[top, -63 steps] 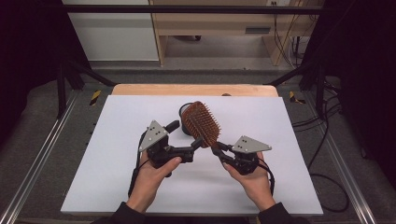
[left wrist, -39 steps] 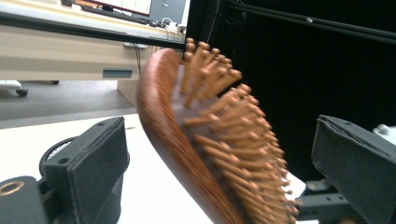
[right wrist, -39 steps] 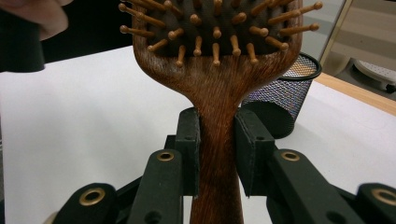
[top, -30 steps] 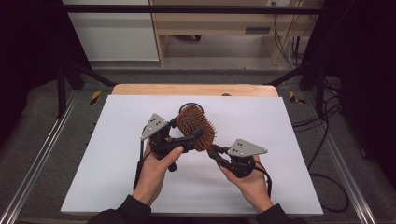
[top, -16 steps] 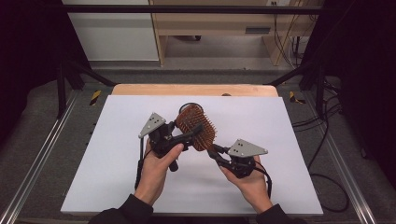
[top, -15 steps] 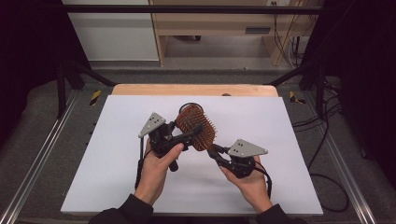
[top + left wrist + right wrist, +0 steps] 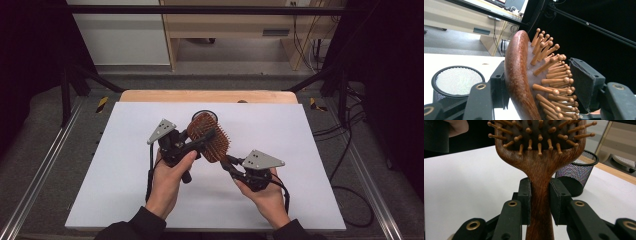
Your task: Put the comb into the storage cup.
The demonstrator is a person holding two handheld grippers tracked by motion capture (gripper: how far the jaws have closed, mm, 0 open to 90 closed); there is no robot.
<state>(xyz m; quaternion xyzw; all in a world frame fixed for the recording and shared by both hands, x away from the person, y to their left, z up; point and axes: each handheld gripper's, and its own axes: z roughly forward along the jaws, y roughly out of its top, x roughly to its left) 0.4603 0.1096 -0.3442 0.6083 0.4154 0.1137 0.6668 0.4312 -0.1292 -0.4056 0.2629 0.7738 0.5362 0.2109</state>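
Landmark: the hairbrush (image 7: 209,137), held up over the white table (image 7: 115,165), bristles toward me.

Nearest, at the brush's handle end: my right gripper (image 7: 229,164) pinches the handle, one pad flat on each side of the wood. In the right gripper view the handle (image 7: 541,202) rises straight up between the pads into the paddle head. That grip carries the brush.

Mid-way, at the brush's head: my left gripper (image 7: 204,139) straddles the head crosswise. Its jaws have just been closing, with the head between them. In the left gripper view the near pad lies against the smooth wooden back (image 7: 517,75); the far pad (image 7: 584,85) stands at the bristle tips (image 7: 560,81), contact or a thin gap, I cannot tell which. Not a firm squeeze yet, by my reading.

Key relation: the brush's long axis runs from the right gripper up and away to the left; the left gripper crosses it, back on one side, bristles on the other.

Farthest, just behind the brush's head: a black mesh cup (image 7: 456,81), upright on the table, mouth open. Judged next: left takes the head, right lets go.
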